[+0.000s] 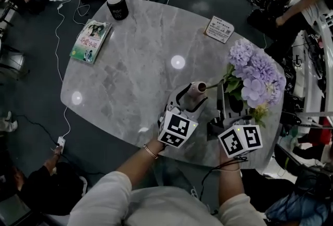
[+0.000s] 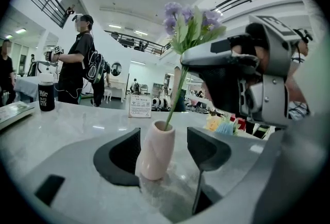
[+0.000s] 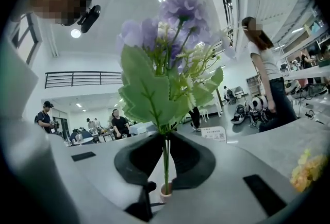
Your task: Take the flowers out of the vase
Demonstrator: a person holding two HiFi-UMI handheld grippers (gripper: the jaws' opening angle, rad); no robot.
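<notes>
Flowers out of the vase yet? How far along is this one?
Done: the right gripper is shut on the flower stem. In hand: the stem's foot sits inside the pink vase, which stands between the jaws of the open left gripper. Left: lift the flowers clear.

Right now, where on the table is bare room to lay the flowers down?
The grey marble tabletop is bare across its middle, between the green-covered book, the white printed card and the pink ceramic vase. The near-left rim is free. The near right is crowded with vase and purple artificial flowers.
</notes>
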